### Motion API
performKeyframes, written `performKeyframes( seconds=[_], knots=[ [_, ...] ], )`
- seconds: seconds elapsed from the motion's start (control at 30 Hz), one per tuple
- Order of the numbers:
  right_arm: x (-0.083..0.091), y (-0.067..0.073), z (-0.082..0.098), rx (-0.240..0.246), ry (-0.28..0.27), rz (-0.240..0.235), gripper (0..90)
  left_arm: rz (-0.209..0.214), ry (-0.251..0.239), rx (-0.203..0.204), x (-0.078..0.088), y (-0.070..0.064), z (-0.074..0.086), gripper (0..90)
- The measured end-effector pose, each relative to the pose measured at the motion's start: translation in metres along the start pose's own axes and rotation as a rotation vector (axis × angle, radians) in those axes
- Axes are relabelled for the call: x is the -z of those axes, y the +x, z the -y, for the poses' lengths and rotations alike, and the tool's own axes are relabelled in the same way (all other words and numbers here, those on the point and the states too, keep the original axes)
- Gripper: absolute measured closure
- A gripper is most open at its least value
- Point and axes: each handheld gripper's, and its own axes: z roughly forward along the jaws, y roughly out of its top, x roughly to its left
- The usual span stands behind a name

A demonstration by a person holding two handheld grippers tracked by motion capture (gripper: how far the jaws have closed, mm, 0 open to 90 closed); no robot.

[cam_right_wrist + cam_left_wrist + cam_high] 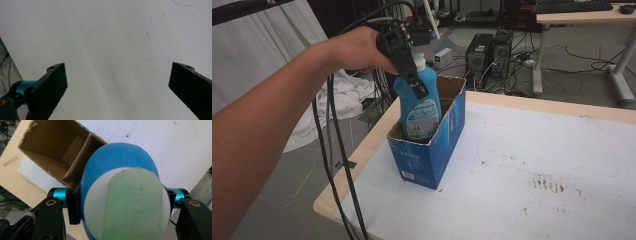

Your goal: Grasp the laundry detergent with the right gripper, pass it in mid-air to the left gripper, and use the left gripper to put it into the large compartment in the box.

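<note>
My left gripper (412,75) is clamped on the blue bottle (419,102), its jaws pressing the shoulders below the white cap (125,202). I see the bottle upright, its lower part inside the near compartment of the blue cardboard box (427,155), which stands near the table's (537,165) left edge. My right gripper (117,82) hangs with jaws wide apart over bare white tabletop.

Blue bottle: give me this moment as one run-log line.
left gripper: shut on blue bottle | bottle: upright, partly inside blue box | right gripper: open, nothing between jaws, over white tabletop
</note>
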Motion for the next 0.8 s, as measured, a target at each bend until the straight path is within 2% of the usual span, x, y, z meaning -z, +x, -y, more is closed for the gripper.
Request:
performKeyframes(
  seconds=[0.4, 0.5, 0.8],
  knots=[
    [-0.012, -0.001, 0.001, -0.005, 0.013, -0.022, 1.0, 0.024, 0.086, -0.024, -0.042, 0.004, 0.002, 38.0],
    [-0.016, -0.002, 0.001, -0.01, 0.016, -0.03, 1.0, 0.026, 0.106, -0.047, -0.05, 0.004, 0.001, 38.0],
    [-0.022, -0.003, 0.003, -0.015, 0.009, -0.031, 1.0, 0.034, 0.125, -0.058, -0.071, 0.004, 0.005, 38.0]
  ],
)
